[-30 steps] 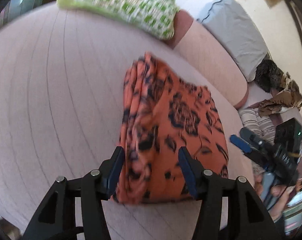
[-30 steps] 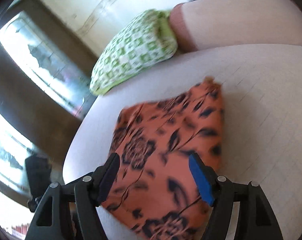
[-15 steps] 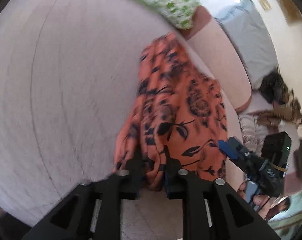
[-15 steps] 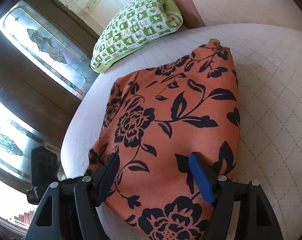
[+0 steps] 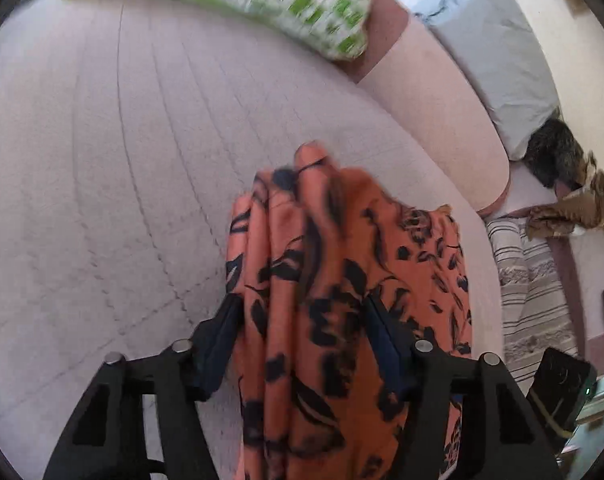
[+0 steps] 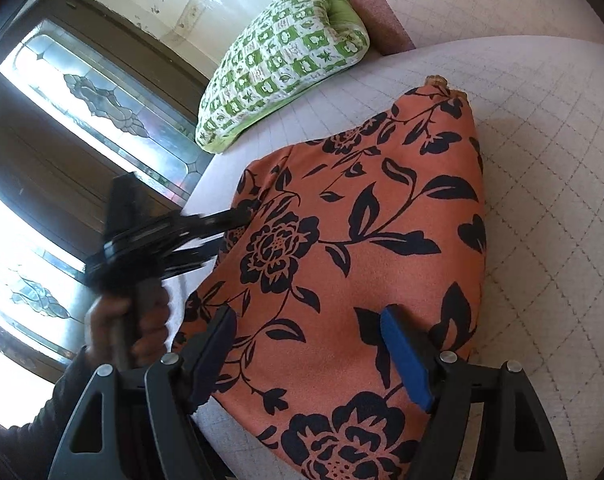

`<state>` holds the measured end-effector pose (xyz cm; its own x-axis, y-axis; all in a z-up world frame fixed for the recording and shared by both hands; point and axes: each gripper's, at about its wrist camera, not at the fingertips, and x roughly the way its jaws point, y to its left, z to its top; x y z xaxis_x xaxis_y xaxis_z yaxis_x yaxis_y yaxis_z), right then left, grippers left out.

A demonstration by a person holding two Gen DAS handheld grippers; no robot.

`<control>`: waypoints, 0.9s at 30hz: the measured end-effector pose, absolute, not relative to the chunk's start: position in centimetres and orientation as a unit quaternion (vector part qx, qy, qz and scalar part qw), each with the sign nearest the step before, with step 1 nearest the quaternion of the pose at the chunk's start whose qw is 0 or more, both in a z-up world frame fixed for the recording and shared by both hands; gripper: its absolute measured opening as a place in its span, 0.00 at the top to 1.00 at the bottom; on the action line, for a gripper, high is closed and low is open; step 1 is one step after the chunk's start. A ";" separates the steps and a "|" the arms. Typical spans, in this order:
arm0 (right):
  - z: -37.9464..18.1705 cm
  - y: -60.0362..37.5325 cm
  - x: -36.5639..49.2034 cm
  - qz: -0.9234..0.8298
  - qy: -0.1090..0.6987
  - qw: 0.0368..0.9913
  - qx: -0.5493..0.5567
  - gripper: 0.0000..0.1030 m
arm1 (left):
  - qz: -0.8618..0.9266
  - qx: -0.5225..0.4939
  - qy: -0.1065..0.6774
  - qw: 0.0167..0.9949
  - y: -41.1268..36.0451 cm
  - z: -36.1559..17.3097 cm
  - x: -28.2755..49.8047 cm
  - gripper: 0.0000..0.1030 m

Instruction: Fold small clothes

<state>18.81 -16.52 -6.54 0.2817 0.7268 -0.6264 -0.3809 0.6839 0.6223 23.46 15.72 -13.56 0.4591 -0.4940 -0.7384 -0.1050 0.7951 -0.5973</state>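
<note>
An orange cloth with a black flower print [image 6: 362,248] lies folded on the pale quilted sofa seat [image 6: 542,184]. In the left wrist view its bunched edge [image 5: 314,288] fills the gap between the open jaws of my left gripper [image 5: 306,336]. My right gripper [image 6: 310,348] is open, its fingers spread just above the near part of the cloth. The right wrist view shows the left gripper [image 6: 238,216] at the cloth's left edge, held by a hand.
A green and white checked pillow [image 6: 286,56] lies at the far end of the seat against the pink backrest [image 5: 434,96]. A grey cushion [image 5: 498,48], a dark item and striped cloth [image 5: 530,280] lie to the right. A glazed door [image 6: 82,100] stands left.
My left gripper has gone from shut on the cloth's edge to open, with the bunched cloth still between its fingers. It moved in along the cloth's left edge. The right gripper stayed open.
</note>
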 end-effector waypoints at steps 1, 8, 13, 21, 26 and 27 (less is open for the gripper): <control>-6.5 -16.6 18.8 0.356 0.483 0.779 0.181 0.25 | -0.127 -0.310 0.494 0.802 16.5 -13.7 23.2 0.66; -6.7 -16.6 19.1 0.363 0.485 0.773 0.189 0.24 | -0.135 -0.325 0.474 0.807 17.0 -14.7 22.7 0.80; -6.0 -17.2 19.3 0.361 0.490 0.763 0.217 0.23 | -0.126 -0.281 0.486 0.818 16.1 -12.1 22.1 0.55; -4.0 -22.3 19.7 0.318 0.446 0.792 0.271 0.14 | -0.130 -0.270 0.461 0.835 16.3 -9.9 16.4 0.22; -8.3 -23.1 22.8 0.286 0.504 0.751 0.316 0.14 | -0.132 -0.285 0.506 0.803 16.0 -12.5 16.9 0.22; -8.8 -22.7 23.2 0.286 0.509 0.748 0.314 0.14 | -0.134 -0.289 0.500 0.805 16.0 -12.5 17.0 0.22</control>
